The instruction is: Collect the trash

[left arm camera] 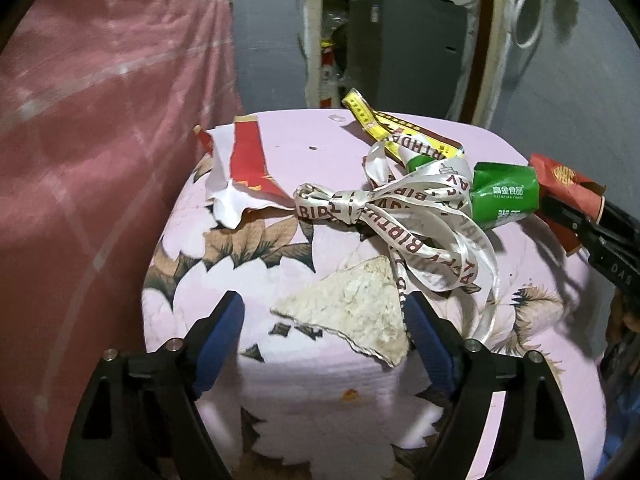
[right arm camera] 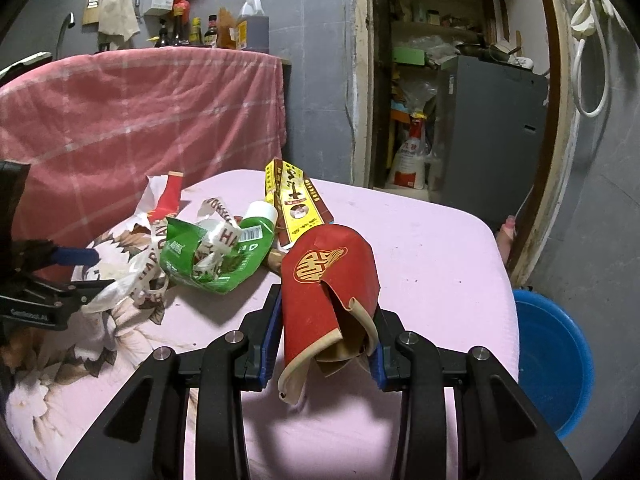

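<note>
Right hand-held gripper (right arm camera: 326,340), bottom centre of the right wrist view, is clamped on a crumpled red paper cup (right arm camera: 328,280) w/ a gold emblem; both blue pads press its sides, cup mouth facing the camera, held above the tabletop (right arm camera: 420,248), which is covered in pink flowered cloth.

Left hand-held gripper (left arm camera: 324,324), bottom of the left wrist view: jaws stand wide apart, nothing pinched. A torn whitish scrap (left arm camera: 352,300) lies on the tabletop between the fingers, its lower right edge by the right-side pad; can't tell if it touches. A loop of the white "HAPPY BIRTHDAY" ribbon (left arm camera: 400,216) trails down to that same pad.

Rest of the trash sits mid-tabletop:
- ribbon bow at centre of the left wrist view, tangled w/ a crushed green packet (left arm camera: 504,196) to its right
- torn red-and-white paper (left arm camera: 244,172) to the left of the bow
- yellow flattened carton strip (left arm camera: 368,116) behind, toward the upper centre

In the left wrist view the red cup shows at the right edge, just beside the green packet.

A pink checked cloth (right arm camera: 140,120) drapes over something at upper left of the right wrist view, bottles (right arm camera: 252,24) behind it. A blue basin (right arm camera: 560,360) sits on the floor at lower right.
</note>
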Motion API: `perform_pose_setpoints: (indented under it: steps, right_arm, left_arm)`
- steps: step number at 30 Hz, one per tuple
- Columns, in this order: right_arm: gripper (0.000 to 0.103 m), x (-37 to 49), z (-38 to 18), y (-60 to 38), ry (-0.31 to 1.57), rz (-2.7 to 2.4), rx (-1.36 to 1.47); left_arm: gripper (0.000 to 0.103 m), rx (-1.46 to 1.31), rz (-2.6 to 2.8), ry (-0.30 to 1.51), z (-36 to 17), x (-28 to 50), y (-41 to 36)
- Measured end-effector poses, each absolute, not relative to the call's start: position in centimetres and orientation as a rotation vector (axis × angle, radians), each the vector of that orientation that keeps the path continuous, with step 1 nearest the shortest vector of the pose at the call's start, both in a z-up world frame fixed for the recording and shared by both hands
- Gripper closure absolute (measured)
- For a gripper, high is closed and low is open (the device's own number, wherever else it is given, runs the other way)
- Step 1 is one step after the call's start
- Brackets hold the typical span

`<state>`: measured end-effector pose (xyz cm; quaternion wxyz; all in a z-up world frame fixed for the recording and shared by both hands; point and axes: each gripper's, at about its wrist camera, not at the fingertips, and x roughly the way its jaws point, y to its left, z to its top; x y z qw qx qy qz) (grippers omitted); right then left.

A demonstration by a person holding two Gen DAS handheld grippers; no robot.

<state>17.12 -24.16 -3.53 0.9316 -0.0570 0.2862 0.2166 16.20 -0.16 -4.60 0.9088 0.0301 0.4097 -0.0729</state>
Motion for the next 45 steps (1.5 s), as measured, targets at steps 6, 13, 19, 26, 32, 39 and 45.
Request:
perform_pose_setpoints:
  steps: [6, 13, 19, 26, 32, 39, 45]
  right_arm:
    - [0.069, 17.4, -3.7, -24.3, 0.596, 0.441, -0.103]
    - [0.069, 17.1, -3.8, -24.3, 0.589, 0.442, -0.092]
    - [0.069, 16.7, -3.8, -24.1, 0.583, 0.456, -0.099]
    - [0.069, 16.3, -3.7, -24.1, 0.579, 0.466, -0.09]
    - [0.069, 16.0, -3.6, -23.9, 0.576, 0.468, -0.091]
    - [0.069, 16.1, -3.6, -24.0, 0.579, 0.468, -0.088]
    - [0.069, 16.3, -3.7, -23.8, 0.582, 0.47, -0.088]
  left_arm:
    - [0.023, 0.087, -0.199, 0.849, -4.8, 16.6, -0.3]
    - [0.04, 0.089, -0.215, 0.835, -4.9, 16.2, -1.1]
    - [0.059, -0.017, -0.169, 0.809, -4.3, 15.2, 0.0]
    - [0.072, -0.113, -0.145, 0.804, -3.9, 14.2, 1.5]
    - [0.051, 0.005, -0.148, 0.808, -3.7, 14.5, 0.5]
    - [0.044, 0.054, -0.237, 0.832, -4.4, 14.5, -0.6]
    - [0.037, 0.133, -0.28, 0.848, -4.8, 14.9, -1.7]
